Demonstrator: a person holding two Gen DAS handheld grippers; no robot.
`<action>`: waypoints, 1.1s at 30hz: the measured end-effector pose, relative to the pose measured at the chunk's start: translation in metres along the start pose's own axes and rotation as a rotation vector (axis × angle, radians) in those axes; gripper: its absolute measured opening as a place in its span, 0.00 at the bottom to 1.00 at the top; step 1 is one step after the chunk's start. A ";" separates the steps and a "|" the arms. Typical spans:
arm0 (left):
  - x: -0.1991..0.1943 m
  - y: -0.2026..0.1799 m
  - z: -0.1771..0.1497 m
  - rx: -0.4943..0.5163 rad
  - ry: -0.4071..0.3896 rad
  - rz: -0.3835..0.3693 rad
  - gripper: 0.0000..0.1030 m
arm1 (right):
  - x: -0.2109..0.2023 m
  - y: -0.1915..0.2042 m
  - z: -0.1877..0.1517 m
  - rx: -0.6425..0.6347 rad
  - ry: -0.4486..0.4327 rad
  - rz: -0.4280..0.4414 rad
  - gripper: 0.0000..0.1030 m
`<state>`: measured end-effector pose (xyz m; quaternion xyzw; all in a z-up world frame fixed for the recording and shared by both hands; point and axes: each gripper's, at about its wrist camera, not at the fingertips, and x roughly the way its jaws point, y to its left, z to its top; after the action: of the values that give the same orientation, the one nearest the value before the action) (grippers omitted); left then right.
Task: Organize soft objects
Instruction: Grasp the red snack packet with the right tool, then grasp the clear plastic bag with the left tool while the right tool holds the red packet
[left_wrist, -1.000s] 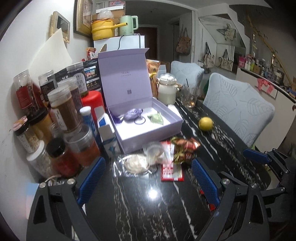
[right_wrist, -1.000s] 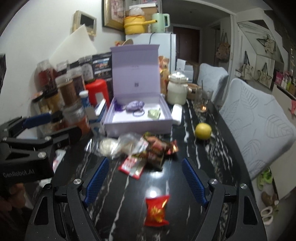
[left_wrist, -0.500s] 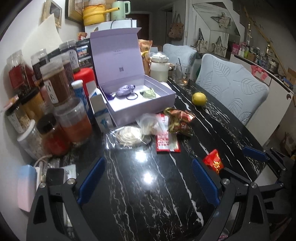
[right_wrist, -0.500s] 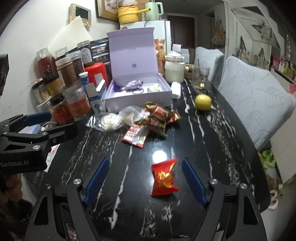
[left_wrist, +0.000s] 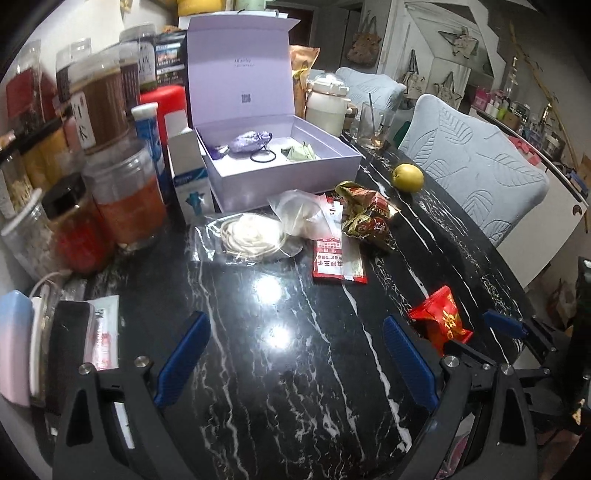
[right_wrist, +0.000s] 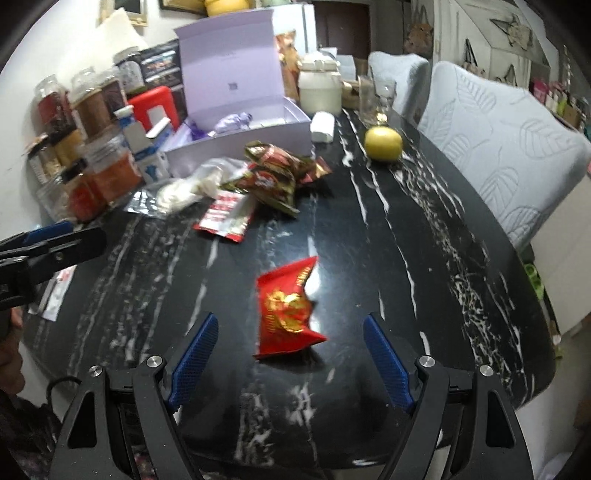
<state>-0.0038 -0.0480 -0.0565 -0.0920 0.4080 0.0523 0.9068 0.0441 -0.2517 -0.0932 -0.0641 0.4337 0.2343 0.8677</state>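
Black marbled worktop (left_wrist: 258, 332) is stretching ahead of my left claw (left_wrist: 295, 358), which is hovering with its blue pads wide apart, gripping nothing; a lilac box (left_wrist: 280, 173) is sitting open toward the far left edge, snack packets (left_wrist: 364, 214) lying just before it. From my right claw (right_wrist: 290, 360), likewise spread and gripping nothing, a red packet (right_wrist: 288, 310) is lying near the worktop's near edge, just ahead between the pads.

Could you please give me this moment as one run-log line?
left gripper: open, empty | right gripper: open, behind red snack packet | packet: lying on black table | purple box: open
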 end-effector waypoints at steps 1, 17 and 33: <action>0.005 0.000 0.000 -0.008 0.007 -0.006 0.93 | 0.005 -0.004 0.001 0.011 0.011 0.005 0.79; 0.049 -0.004 0.028 -0.026 0.033 0.093 0.93 | 0.047 -0.020 0.019 -0.063 0.049 0.110 0.32; 0.078 0.004 0.069 -0.056 0.005 0.079 0.93 | 0.072 -0.032 0.051 -0.054 0.060 0.124 0.31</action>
<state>0.0975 -0.0277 -0.0710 -0.1015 0.4118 0.0994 0.9001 0.1323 -0.2386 -0.1209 -0.0672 0.4561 0.2972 0.8361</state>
